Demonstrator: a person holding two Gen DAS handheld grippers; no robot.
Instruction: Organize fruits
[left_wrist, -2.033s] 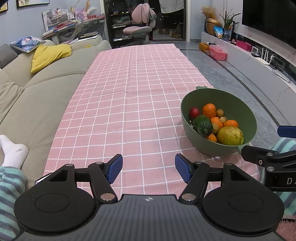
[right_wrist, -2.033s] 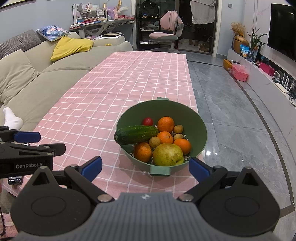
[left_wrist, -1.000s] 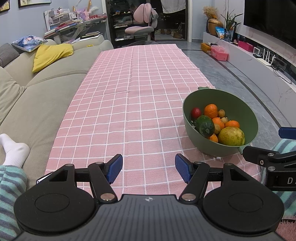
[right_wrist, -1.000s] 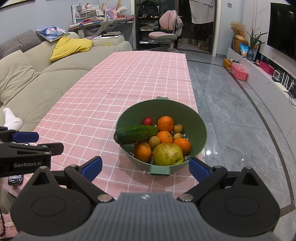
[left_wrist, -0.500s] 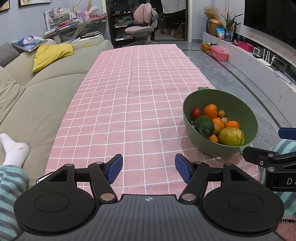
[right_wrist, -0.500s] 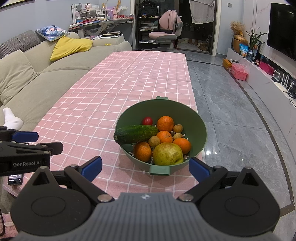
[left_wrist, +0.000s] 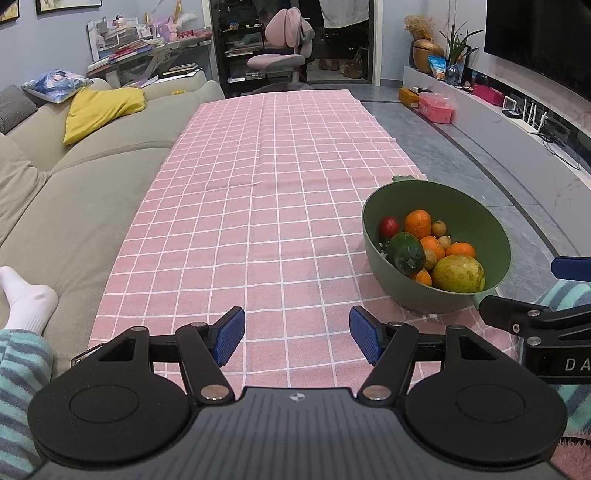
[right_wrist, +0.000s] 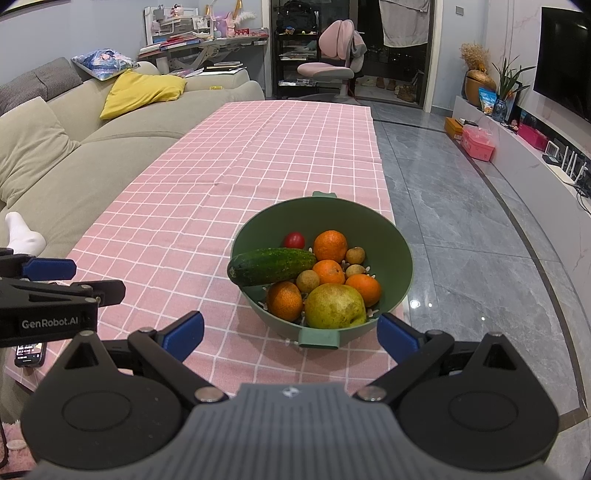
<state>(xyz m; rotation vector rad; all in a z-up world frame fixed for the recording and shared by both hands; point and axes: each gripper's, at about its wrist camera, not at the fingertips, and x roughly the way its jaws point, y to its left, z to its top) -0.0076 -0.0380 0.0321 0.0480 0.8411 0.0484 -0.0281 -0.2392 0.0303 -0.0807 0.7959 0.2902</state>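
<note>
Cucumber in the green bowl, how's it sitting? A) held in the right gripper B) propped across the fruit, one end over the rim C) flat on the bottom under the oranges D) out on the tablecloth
B: the cucumber lies atop the fruit in the bowl, its left end overhanging the rim.

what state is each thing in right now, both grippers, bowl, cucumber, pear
left gripper: open, empty, over the cloth
right gripper: open, empty, facing the bowl
bowl: upright on the pink cloth, full of produce
cucumber: lying across fruit, end over the rim
pear: resting at the near side
</note>
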